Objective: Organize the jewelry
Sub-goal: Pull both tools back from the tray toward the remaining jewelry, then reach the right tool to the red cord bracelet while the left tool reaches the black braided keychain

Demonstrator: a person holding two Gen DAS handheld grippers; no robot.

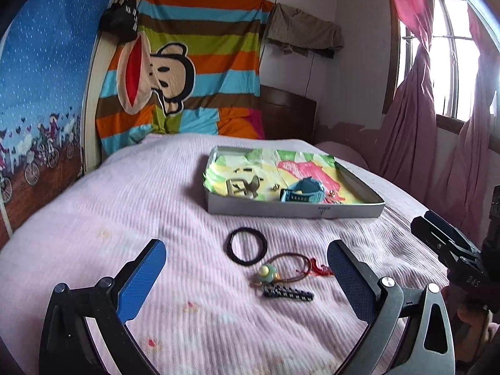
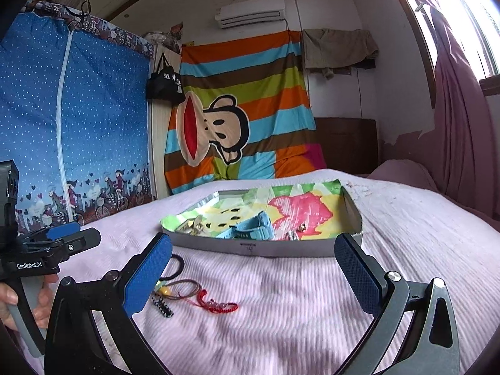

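Observation:
A shallow grey tray (image 1: 293, 211) lined with bright paper sits on the pink bed and holds a blue watch (image 1: 301, 192), a metal buckle (image 1: 239, 187) and small pieces. In front of it lie a black hair ring (image 1: 247, 245), a brown cord with a green charm (image 1: 268, 273), a red bracelet (image 2: 218, 304) and a black-and-white hair clip (image 1: 287, 293). My left gripper (image 1: 247, 275) is open and empty, its fingers either side of these loose pieces. My right gripper (image 2: 256, 268) is open and empty, to their right, facing the tray (image 2: 281, 250).
The pink bedspread (image 1: 125, 218) covers the bed. A blue fabric wardrobe (image 2: 78, 125) stands at the left. A striped cartoon blanket (image 1: 187, 78) hangs at the headboard. Pink curtains (image 1: 422, 125) and a window are on the right.

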